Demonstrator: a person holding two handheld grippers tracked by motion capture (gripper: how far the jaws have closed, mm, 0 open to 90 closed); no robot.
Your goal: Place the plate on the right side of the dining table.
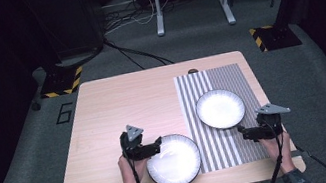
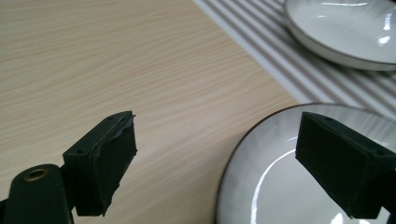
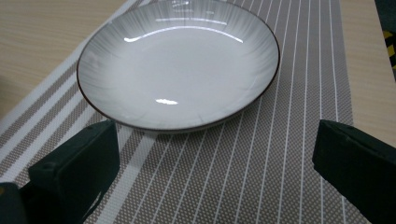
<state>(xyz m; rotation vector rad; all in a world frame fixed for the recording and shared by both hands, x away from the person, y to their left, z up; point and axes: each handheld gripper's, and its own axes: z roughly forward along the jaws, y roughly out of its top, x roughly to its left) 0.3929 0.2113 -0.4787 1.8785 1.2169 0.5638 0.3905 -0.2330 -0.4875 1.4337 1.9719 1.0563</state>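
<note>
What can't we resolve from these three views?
- Near plate: whether it sits partly on the striped mat or beside it; the high view is too small to tell.
- Left claw: whether a jaw touches that plate's rim; the left gripper view is cut off by the bottom edge.
- Small dark object at the table's far edge: too small in the high view.
- Right claw: jaw bases cut off in the right gripper view.

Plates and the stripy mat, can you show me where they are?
near plate (image 1: 173,163), high view, middle of its white dish.
far plate (image 1: 220,108), high view, middle of its white dish.
striped mat (image 1: 231,143), high view, bare stripes near the table's front edge.
</note>
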